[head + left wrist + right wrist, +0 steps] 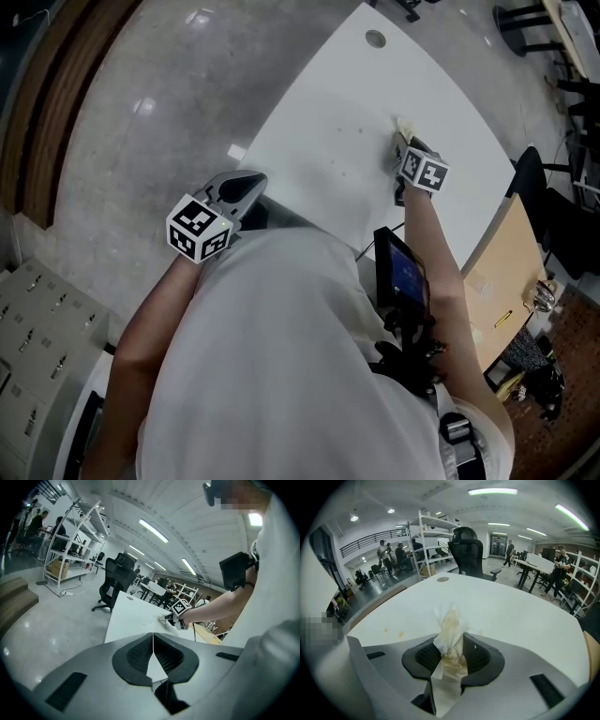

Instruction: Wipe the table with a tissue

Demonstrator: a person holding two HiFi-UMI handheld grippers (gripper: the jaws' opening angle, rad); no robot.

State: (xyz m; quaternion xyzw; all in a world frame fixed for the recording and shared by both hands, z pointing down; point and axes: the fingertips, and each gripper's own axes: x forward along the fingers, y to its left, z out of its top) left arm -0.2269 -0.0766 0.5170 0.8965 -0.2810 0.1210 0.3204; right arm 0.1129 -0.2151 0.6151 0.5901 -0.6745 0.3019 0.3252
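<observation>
A crumpled white tissue [450,634], stained yellow-brown, is pinched between the pads of my right gripper [452,656], which is shut on it. In the head view that gripper [405,150] is out over the white table [328,122], with the tissue [403,127] sticking out of its tip. Small yellowish spots [393,632] lie on the table to the left of the tissue. My left gripper [246,187] is held back by the table's near edge, close to my body. Its jaws [153,644] meet at the tips with nothing between them.
A round cable hole [375,38] marks the table's far end. A black office chair [469,552] stands behind it. A dark tablet [403,272] is strapped at my right side. A wooden board [506,262] lies right of the table. Shelving [70,550] and people stand further off.
</observation>
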